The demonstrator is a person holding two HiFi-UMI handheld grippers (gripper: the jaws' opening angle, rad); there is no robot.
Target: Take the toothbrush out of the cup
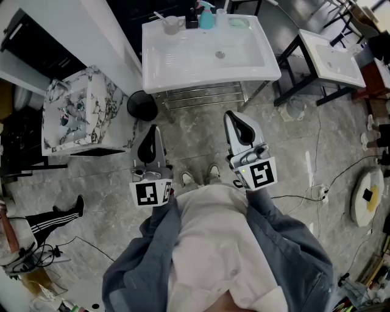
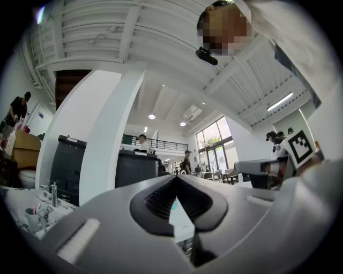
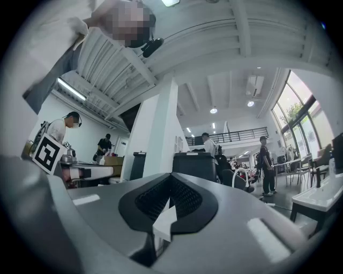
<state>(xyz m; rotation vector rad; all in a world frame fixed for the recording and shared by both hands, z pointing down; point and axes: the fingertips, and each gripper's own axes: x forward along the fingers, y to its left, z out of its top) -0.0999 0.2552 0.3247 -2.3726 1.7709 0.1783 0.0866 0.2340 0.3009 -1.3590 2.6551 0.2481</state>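
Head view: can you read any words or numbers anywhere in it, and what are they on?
No text can be read.
Left marker cube: a black-and-white square pattern, no letters.
Right marker cube: the same kind of pattern, no letters.
Blue bottle at the back of the sink: any label is too small to read.

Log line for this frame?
not started | left gripper shut, empty | right gripper shut, empty | toothbrush in cup on sink
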